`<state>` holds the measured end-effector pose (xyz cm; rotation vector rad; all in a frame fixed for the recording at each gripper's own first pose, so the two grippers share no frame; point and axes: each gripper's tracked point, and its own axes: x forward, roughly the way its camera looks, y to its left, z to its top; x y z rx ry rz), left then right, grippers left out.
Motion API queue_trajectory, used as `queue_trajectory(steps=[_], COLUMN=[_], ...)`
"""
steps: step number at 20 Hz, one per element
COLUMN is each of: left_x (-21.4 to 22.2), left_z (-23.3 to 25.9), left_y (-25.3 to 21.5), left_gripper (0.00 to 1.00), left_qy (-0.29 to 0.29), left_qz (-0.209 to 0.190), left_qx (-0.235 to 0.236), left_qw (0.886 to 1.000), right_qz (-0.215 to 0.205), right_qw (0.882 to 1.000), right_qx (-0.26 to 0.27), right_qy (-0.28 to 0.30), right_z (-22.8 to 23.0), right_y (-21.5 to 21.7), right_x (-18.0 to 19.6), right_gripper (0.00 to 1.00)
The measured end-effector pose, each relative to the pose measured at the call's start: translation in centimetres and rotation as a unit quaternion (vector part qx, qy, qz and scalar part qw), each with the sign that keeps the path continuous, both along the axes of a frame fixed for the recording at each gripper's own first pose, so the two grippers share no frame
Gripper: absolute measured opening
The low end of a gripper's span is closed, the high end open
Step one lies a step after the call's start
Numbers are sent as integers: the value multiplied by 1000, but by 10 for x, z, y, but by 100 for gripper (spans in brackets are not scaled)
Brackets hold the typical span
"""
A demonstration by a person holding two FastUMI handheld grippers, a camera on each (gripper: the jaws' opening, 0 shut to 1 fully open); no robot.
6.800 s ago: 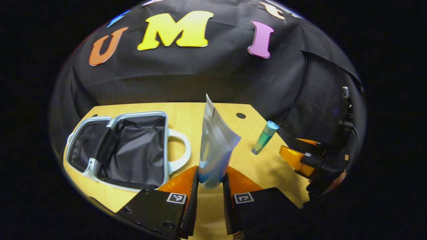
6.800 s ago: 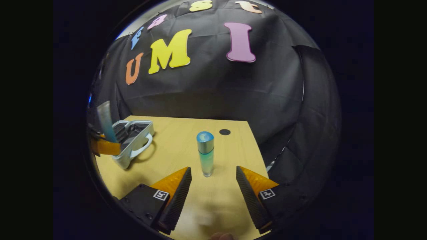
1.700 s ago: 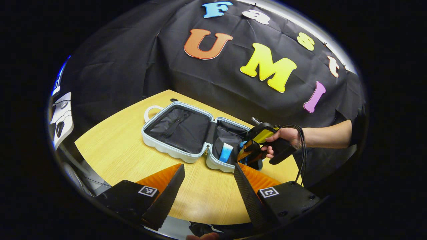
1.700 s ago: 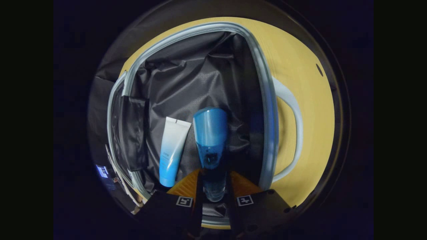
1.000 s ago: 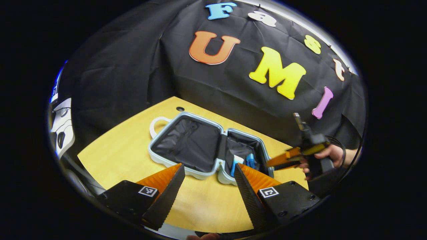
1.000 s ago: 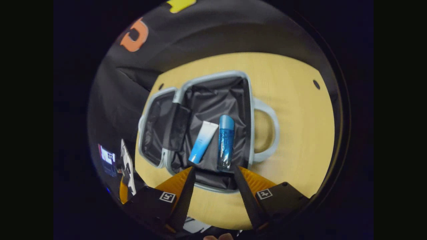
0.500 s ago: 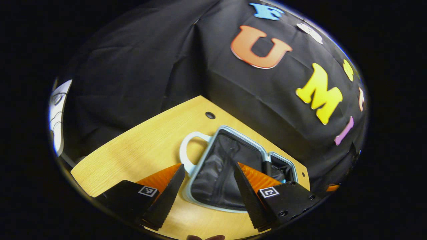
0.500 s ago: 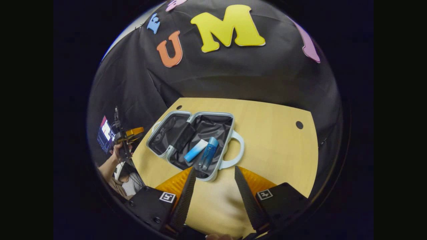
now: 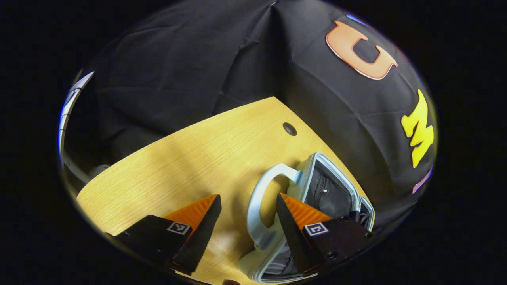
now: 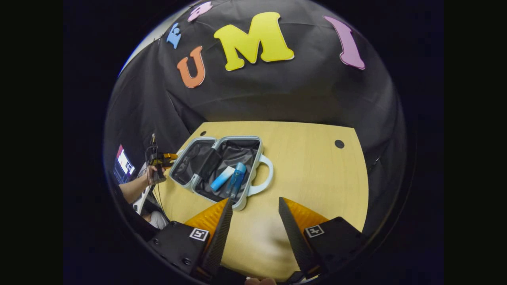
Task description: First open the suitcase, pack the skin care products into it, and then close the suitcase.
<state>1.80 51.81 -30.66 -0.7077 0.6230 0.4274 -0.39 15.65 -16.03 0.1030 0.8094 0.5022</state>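
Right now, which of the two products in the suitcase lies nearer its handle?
The blue bottle; the white-and-blue tube lies on its far side, toward the hinge.

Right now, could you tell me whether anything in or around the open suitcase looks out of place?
Nothing stands out. The suitcase lies open and flat on the table; the tube and bottle lie side by side in one half, with no spill in sight.

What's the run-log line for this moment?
suitcase: open | tube, bottle: inside | left gripper: open, at handle | right gripper: open, empty
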Motion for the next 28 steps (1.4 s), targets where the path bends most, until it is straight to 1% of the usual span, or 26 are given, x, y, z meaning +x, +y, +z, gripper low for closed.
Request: queue_trajectory(steps=[1,2,3,4,5,6,7,9,11,12,13,14,16,17,19,21,22,24,25,26,28], left_x=[3,6,9,11,12,12,11,14,19,19,19,18,19,21,22,26,25,26,26,27,32], left_z=[-3,-6,-8,-9,-6,-2,1,12,39,58,80,104,150,173,218,255,266,279,283,284,287], left_y=[-1,-1,-1,0,0,-2,-4,-9,-10,-11,-13,-17,-37,-53,-86,-129,-151,-191,-206,-222,-264], left_gripper=[80,75,52,38,24,24,19,14,13,4,12,12,11,11,11,11,11,10,11,11,11], left_qy=[7,17,25,32,37,41,48,55,38,27,14,-1,-25,-37,-56,-73,-80,-85,-85,-78,-80], left_qz=[-3,-5,-6,-7,-9,-16,-27,-43,-42,-38,-33,-32,-36,-44,-59,-71,-72,-73,-72,-77,-101], left_qx=[3,6,10,17,23,34,51,82,115,130,148,162,202,227,289,337,351,368,385,400,425], left_qw=[1000,1000,1000,999,999,998,997,994,992,990,988,986,978,972,954,936,930,923,916,910,896], right_qz=[-2,-5,-7,-9,-10,-11,-15,-30,-47,-50,-50,-47,-41,-39,-37,-38,-40,-50,-57,-64,-80], right_qw=[1000,1000,1000,1000,1000,1000,1000,998,996,996,995,994,992,991,989,988,988,985,984,983,982], right_qx=[0,5,12,19,23,24,25,43,53,50,48,49,53,56,61,70,77,93,98,100,104], right_qy=[-4,-5,-4,-3,-3,-4,-7,-24,-48,-62,-75,-87,-110,-118,-129,-130,-129,-136,-140,-142,-139], right_z=[3,5,7,8,9,9,10,23,35,40,45,51,61,65,67,67,69,76,78,77,75], right_y=[-1,-1,-2,-1,-2,-4,-7,-12,-20,-26,-31,-34,-39,-41,-46,-55,-55,-68,-77,-82,-100], right_x=[0,-2,-4,-7,-9,-9,-9,-5,-1,2,2,1,0,-2,-6,-7,-5,-3,-3,-1,-2], right_gripper=[70,70,65,70,70,65,70,70,70,70,70,70,70,70,70,70,70,70,70,70,70])
